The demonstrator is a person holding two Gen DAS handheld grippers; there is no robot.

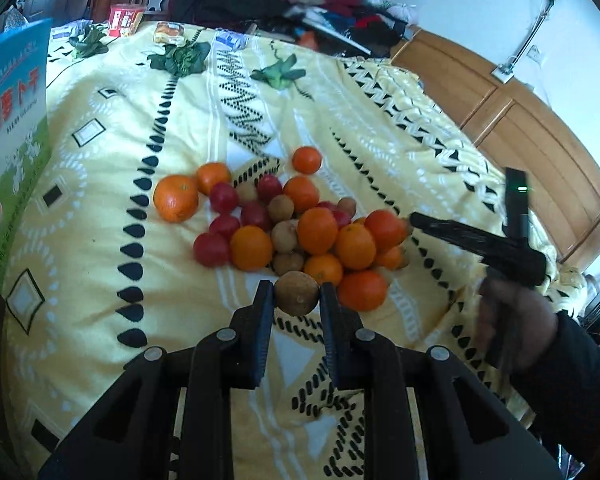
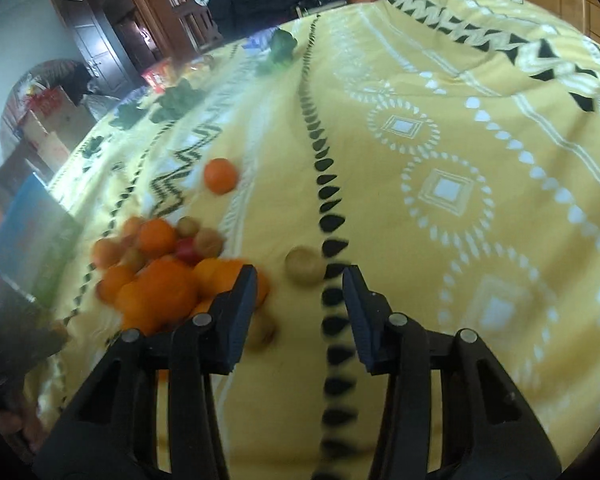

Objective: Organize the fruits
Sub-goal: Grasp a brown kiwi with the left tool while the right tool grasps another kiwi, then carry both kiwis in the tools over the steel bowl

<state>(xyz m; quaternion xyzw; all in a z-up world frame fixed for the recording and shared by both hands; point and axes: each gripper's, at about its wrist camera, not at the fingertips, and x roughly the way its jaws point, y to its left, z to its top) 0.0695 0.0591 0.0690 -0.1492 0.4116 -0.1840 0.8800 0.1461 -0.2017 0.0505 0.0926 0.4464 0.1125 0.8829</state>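
A small brown fruit point(image 1: 296, 294) is pinched between the 2 fingers of the left gripper point(image 1: 297, 297), just in front of the fruit pile point(image 1: 300, 232) on the yellow bedspread point(image 1: 100, 200). The right gripper point(image 2: 300, 280) has its fingers spread, holding nothing; another brown fruit point(image 2: 304, 265) lies on the cloth beyond them.

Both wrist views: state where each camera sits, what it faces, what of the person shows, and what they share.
Left wrist: rides the left tool, angled down at the fruit pile; its fingers clamp a brown fruit; a sleeved hand with the right tool shows.
Right wrist: rides the right tool, angled down at the yellow bedspread; no hand shows.
Shared: pile, bedspread, blue box.
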